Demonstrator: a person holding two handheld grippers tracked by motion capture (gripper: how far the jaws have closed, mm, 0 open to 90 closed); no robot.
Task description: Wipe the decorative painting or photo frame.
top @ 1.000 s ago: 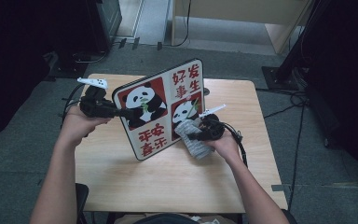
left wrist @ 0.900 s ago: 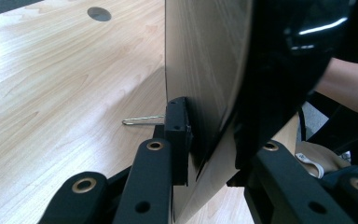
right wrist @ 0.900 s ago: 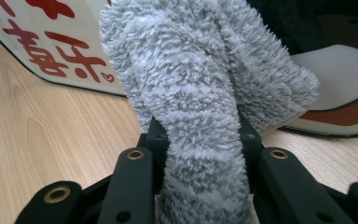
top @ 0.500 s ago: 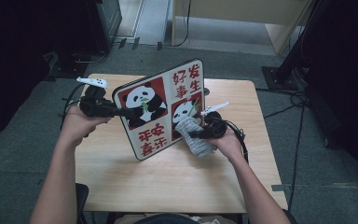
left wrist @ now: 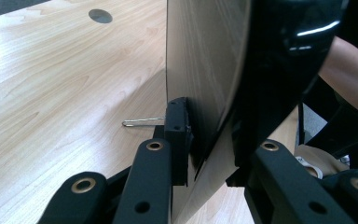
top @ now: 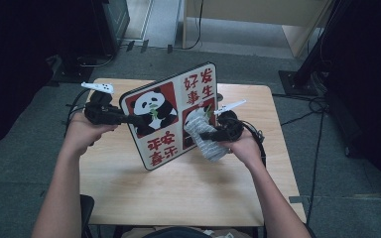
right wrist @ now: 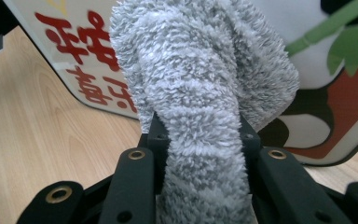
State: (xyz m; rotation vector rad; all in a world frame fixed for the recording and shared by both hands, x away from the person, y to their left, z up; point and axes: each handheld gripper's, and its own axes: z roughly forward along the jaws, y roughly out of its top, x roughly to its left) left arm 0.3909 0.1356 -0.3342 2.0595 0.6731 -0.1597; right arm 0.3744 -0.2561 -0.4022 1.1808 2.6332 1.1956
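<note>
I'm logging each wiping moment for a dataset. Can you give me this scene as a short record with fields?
Surface: wooden table
Item being cleaned: panda board, propped on its lower edge, tilted
Left claw: shut on the board's edge
Right claw: shut on a grey fluffy cloth
Cloth position: against the board's printed face, by its lower right panda panel
Other: small metal rod lying on the table behind the board

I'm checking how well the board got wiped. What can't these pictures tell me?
- High view: the grey cloth covers the panda board's lower right panel.
- Right gripper view: cloth hides the board's middle; frame edges cut off the rest.
- Left gripper view: board is seen edge-on, its printed face turned away.
</note>
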